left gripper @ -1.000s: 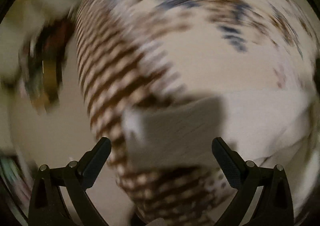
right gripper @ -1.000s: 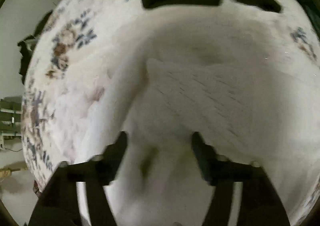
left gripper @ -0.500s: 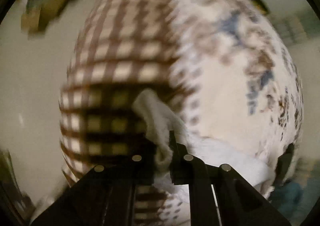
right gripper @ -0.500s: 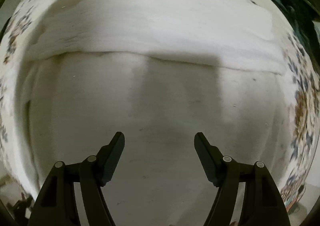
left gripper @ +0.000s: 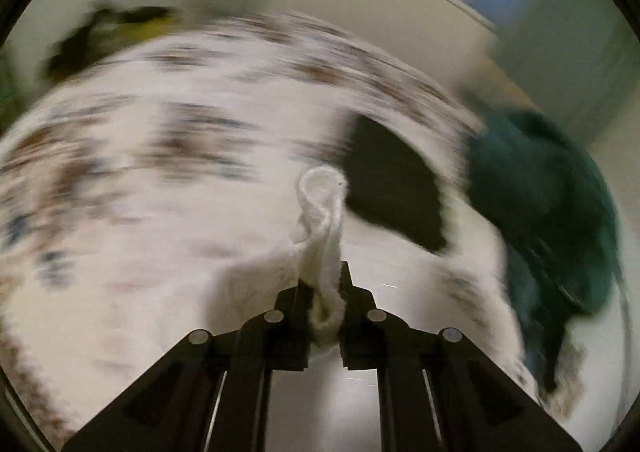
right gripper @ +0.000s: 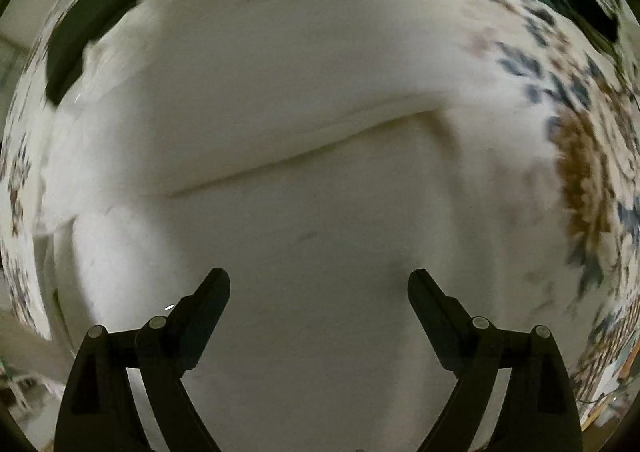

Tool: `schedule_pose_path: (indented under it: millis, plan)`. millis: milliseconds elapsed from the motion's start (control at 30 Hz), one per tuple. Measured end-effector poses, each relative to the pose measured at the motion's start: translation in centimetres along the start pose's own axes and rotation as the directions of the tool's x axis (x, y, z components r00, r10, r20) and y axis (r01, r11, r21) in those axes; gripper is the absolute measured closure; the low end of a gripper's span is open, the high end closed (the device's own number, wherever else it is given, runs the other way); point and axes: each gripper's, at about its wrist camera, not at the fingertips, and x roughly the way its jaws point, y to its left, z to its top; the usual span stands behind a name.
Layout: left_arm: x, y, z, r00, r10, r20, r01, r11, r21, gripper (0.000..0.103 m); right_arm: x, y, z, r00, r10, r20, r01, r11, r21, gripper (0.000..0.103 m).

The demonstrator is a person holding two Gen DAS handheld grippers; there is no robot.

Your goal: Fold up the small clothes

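Lifted now — fluffy white cloth (left gripper: 322, 228) pinched in left tongs (left gripper: 325, 284).

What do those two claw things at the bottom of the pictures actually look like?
Both are matte black plastic. The left gripper and right gripper each have two flat, wedge-shaped fingers on angular linkage arms, joined by small round silver pins. The arms have cut-out slots. No cables, markings or sleeves show.

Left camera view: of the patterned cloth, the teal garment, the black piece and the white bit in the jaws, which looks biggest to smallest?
1. Patterned cloth
2. Teal garment
3. Black piece
4. White bit, though its nearness to the camera makes that unsure.
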Motion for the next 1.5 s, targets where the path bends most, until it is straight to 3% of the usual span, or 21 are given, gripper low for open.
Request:
schedule_pose_path:
  millis: [133,267,333,367,400,433,500,567,633,700,767,900,967,1000,1033,1167,1267,1300,1400,1467,1500]
  plan:
    - [5.9,-12.3,-3.2,0.985,-0.12,-0.124,0.138,0.978,0.154,0.095,-1.3,-5.9,1.4,1.0,-0.012,0.021,0.011,0.998,0.054,0.011]
    - [10.4,-19.9,-6.7,0.944,-0.15,-0.296,0.221,0.949,0.225,0.091,-2.0,-11.4,1.3,0.999,-0.026,0.022,0.023,0.993,0.116,0.011]
    - [11.7,-21.8,-8.1,0.924,-0.126,-0.361,0.228,0.939,0.258,0.078,-2.9,-14.0,2.4,1.0,-0.021,0.016,0.019,0.991,0.131,0.011]
    - [12.0,-21.8,-8.2,0.923,-0.115,-0.366,0.225,0.935,0.274,0.054,-3.5,-16.3,2.6,1.0,-0.002,0.01,0.0,0.99,0.139,0.011]
    - [11.7,-21.6,-8.4,0.919,-0.121,-0.376,0.238,0.929,0.283,0.028,-3.8,-18.1,2.8,1.0,0.016,0.005,-0.016,0.989,0.144,0.011]
    - [11.1,-20.8,-8.4,0.919,-0.127,-0.374,0.243,0.929,0.28,0.022,-4.0,-18.7,3.4,1.0,0.031,-0.001,-0.03,0.989,0.145,0.011]
    - [9.2,-17.8,-7.8,0.936,-0.095,-0.34,0.197,0.94,0.279,0.021,-5.4,-20.4,3.1,0.997,0.074,-0.003,-0.073,0.988,0.139,0.011]
    - [8.0,-14.2,-7.1,0.956,-0.016,-0.293,0.103,0.953,0.285,0.02,-6.5,-18.1,3.0,0.993,0.115,0.008,-0.115,0.984,0.136,0.011]
    - [6.1,-8.3,-5.6,0.97,0.132,-0.206,-0.071,0.957,0.282,0.02,-7.6,-17.9,3.9,0.985,0.17,0.025,-0.172,0.976,0.134,0.011]
    - [5.1,-3.0,-4.6,0.951,0.272,-0.15,-0.227,0.938,0.263,0.02,-8.7,-17.4,5.5,0.97,0.238,0.051,-0.243,0.962,0.128,0.011]
    - [4.8,2.9,-3.7,0.907,0.395,-0.149,-0.362,0.909,0.208,0.02,-8.9,-16.5,7.2,0.962,0.267,0.059,-0.272,0.956,0.111,0.011]
    - [4.8,10.0,-2.4,0.856,0.484,-0.181,-0.478,0.875,0.079,0.02,-7.0,-12.5,12.6,0.958,0.274,0.087,-0.28,0.957,0.069,0.016]
    - [5.2,11.1,-1.9,0.85,0.495,-0.18,-0.494,0.868,0.054,0.02,-3.8,-9.3,16.4,0.981,0.191,0.028,-0.192,0.981,0.034,0.052]
    - [5.7,11.5,-1.6,0.848,0.499,-0.18,-0.499,0.865,0.044,0.02,-2.3,-7.1,17.7,0.987,0.163,-0.002,-0.162,0.987,0.017,0.088]
    - [6.4,11.5,-1.4,0.851,0.491,-0.184,-0.493,0.869,0.036,0.02,-1.1,-4.7,18.4,0.99,0.14,-0.01,-0.14,0.99,0.005,0.099]
    - [9.0,11.0,-0.3,0.87,0.45,-0.201,-0.45,0.892,0.047,0.02,-3.0,-3.8,17.3,0.995,0.012,0.099,-0.006,0.998,-0.066,0.101]
    - [11.6,9.1,0.6,0.89,0.404,-0.209,-0.393,0.915,0.092,0.02,-4.3,-6.1,17.4,0.988,-0.045,0.148,0.043,0.999,0.015,0.101]
    - [12.8,8.5,0.9,0.892,0.395,-0.221,-0.378,0.918,0.12,0.02,-4.3,-7.1,17.4,0.988,-0.053,0.146,0.048,0.998,0.039,0.101]
    - [15.3,7.9,2.0,0.879,0.412,-0.24,-0.38,0.909,0.17,0.02,-2.9,-8.5,17.2,1.0,-0.022,0.009,0.022,0.999,0.03,0.101]
    - [15.1,8.4,3.0,0.872,0.439,-0.219,-0.412,0.897,0.16,0.02,-3.8,-7.3,17.3,1.0,0.005,0.021,-0.005,1.0,-0.001,0.096]
    - [14.5,8.7,3.3,0.867,0.457,-0.2,-0.433,0.888,0.156,0.02,-4.3,-6.2,17.4,1.0,-0.004,0.028,0.005,1.0,-0.03,0.077]
